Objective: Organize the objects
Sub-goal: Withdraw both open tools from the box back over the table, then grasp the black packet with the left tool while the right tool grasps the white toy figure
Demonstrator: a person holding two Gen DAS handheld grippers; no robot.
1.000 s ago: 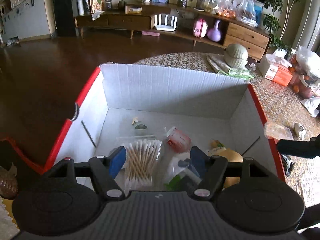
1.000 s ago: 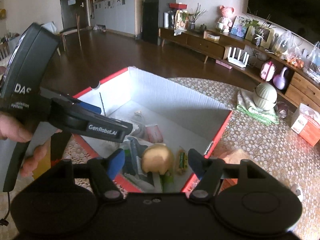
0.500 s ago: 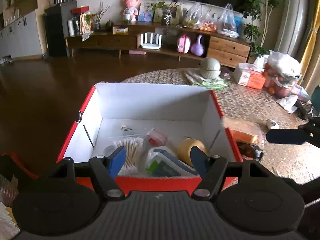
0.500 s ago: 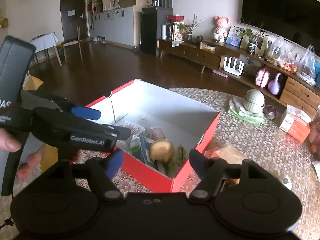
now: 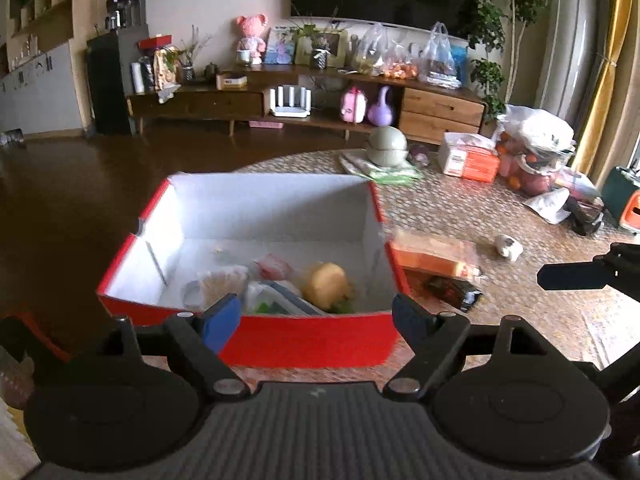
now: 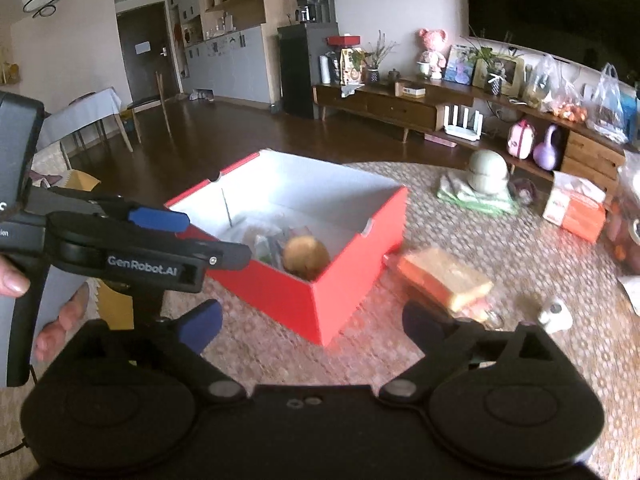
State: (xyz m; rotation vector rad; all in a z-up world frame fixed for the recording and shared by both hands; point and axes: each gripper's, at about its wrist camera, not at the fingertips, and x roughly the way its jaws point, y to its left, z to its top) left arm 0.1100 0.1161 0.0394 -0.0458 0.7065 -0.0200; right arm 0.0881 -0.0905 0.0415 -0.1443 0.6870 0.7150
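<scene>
Both the left gripper and right gripper hang spread wide and empty near the red box holding a yellow ball on the table.

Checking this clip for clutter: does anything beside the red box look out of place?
Yes. An orange packet and a dark wrapper lie loose on the table just right of the red box, while similar small items already sit inside.

White lettering reading "GenRobot.AI" runs along the black side of the left claw, seen from the right wrist camera. Print on the orange-and-white box on the table is too blurred to read.
</scene>
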